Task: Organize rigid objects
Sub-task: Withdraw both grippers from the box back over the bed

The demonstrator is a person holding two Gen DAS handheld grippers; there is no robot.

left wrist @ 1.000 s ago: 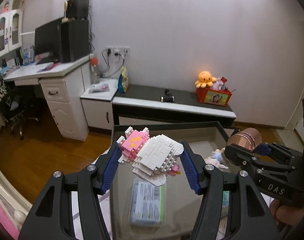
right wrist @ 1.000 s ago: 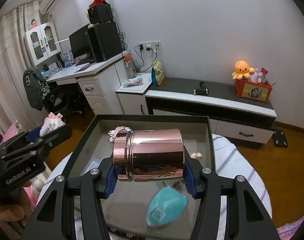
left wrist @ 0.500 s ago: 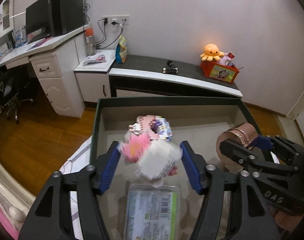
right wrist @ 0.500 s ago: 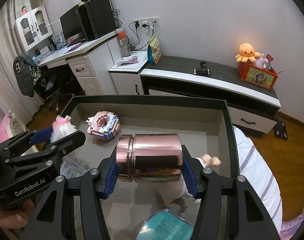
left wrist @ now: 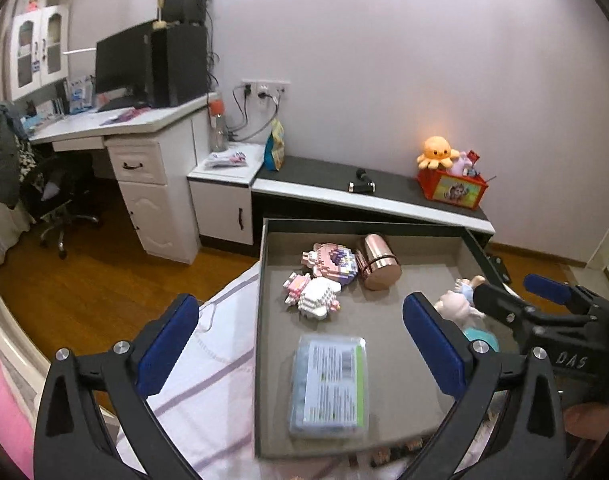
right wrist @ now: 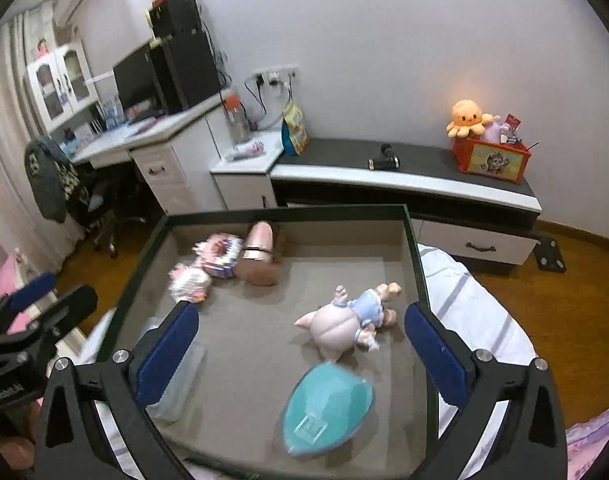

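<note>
Left wrist view: the left gripper (left wrist: 300,340) has just been opening and stands spread wide, fingers (left wrist: 166,344) holding nothing. Inside the grey tray (left wrist: 470,248), the pink-and-white block figure (left wrist: 314,294) lies near the far wall, touching a second block figure (left wrist: 332,260). The copper canister (left wrist: 378,256) lies on its side just beside them. A clear plastic case (left wrist: 330,384) rests toward the tray's near wall.

Right wrist view: the right gripper (right wrist: 302,346) has likewise just been opening, gaping wide and empty. A doll (right wrist: 344,322) lies by the tray's right wall, a teal case (right wrist: 326,408) nearer the near wall; the canister sits, blurred, at the far wall
</note>
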